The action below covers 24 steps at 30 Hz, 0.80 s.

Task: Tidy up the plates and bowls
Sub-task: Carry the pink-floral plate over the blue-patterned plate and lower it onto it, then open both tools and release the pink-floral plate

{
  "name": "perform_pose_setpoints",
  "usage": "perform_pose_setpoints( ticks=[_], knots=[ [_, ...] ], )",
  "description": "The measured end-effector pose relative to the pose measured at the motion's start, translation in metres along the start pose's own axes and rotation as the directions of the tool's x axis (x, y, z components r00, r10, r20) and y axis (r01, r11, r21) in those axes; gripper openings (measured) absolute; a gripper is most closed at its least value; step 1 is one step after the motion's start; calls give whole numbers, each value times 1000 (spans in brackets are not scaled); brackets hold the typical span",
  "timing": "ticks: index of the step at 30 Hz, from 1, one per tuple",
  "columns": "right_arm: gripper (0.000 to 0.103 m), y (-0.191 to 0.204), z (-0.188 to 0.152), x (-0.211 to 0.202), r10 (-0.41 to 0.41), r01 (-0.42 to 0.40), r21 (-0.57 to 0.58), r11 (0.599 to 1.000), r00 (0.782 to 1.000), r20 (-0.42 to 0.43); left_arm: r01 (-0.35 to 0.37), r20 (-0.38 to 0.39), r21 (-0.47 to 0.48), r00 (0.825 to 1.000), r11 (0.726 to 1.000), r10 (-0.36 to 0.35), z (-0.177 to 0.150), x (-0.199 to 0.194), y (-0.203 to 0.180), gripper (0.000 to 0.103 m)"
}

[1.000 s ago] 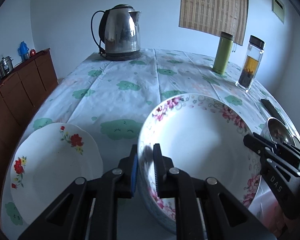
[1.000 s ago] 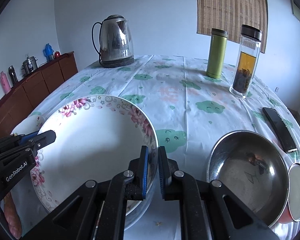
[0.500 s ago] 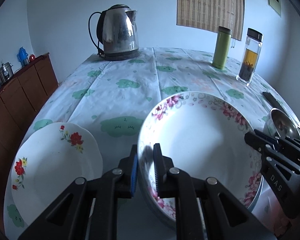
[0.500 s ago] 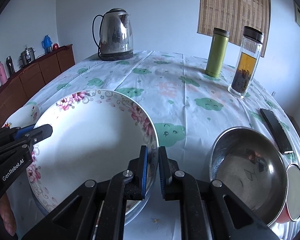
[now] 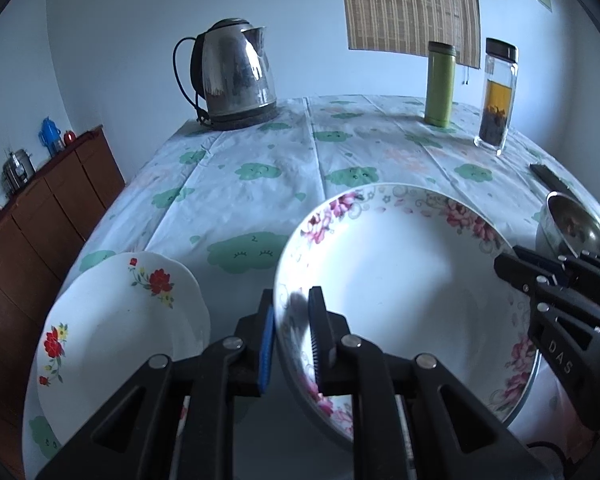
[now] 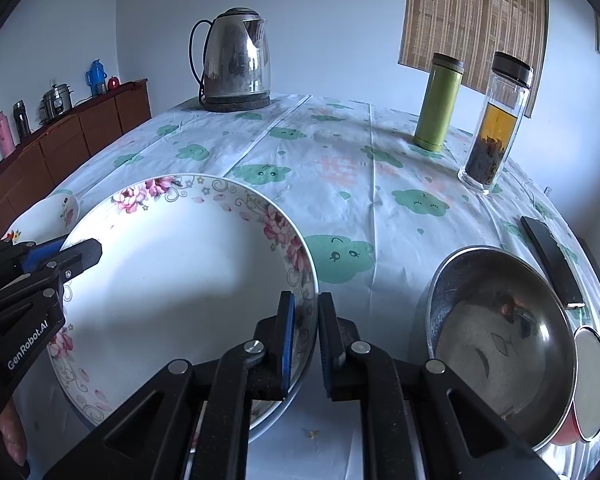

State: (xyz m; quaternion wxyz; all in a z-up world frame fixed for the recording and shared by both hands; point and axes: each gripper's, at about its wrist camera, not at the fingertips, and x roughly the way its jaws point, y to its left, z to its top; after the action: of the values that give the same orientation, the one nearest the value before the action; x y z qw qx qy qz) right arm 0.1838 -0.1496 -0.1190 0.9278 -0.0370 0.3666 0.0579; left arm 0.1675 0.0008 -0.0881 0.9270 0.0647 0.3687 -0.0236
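A wide white bowl with pink flowers on its rim [image 5: 400,280] [image 6: 180,280] sits near the table's front edge. A thin grey rim shows under it. My left gripper [image 5: 291,320] [image 6: 60,254] pinches its left rim; the jaws are opening slightly and the pads still touch the rim. On the opposite side, my right gripper [image 6: 305,320] [image 5: 516,260] is shut on the right rim. A white plate with red flowers [image 5: 112,340] [image 6: 48,216] lies to the bowl's left. To the bowl's right stands a steel bowl [image 6: 500,340] [image 5: 572,224].
At the back of the cloud-print tablecloth [image 5: 260,184] stand a steel kettle [image 5: 236,76], a green flask [image 5: 440,84] and a glass tea bottle [image 5: 498,96]. A black flat device [image 6: 552,260] and a round lid [image 6: 592,380] lie at the right edge. A brown sideboard [image 5: 40,220] stands to the left.
Both grippers keep hold of the floral bowl's rim. The left wrist view has rolled a little; the bowl and the other dishes have hardly shifted.
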Motion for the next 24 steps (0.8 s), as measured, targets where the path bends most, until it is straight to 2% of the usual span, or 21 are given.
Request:
perform_pose_setpoints(
  ticks=[11,24],
  knots=[
    [13,2,-1,-3,-19,19,-22,1000,1000,20,-80,24,86,997,993,78,-4,2,-13,14],
    [13,3,-1,-3,-25,26,-29,999,999,22,-71,22,76,997,995,69,-4,2,-13,14]
  ],
)
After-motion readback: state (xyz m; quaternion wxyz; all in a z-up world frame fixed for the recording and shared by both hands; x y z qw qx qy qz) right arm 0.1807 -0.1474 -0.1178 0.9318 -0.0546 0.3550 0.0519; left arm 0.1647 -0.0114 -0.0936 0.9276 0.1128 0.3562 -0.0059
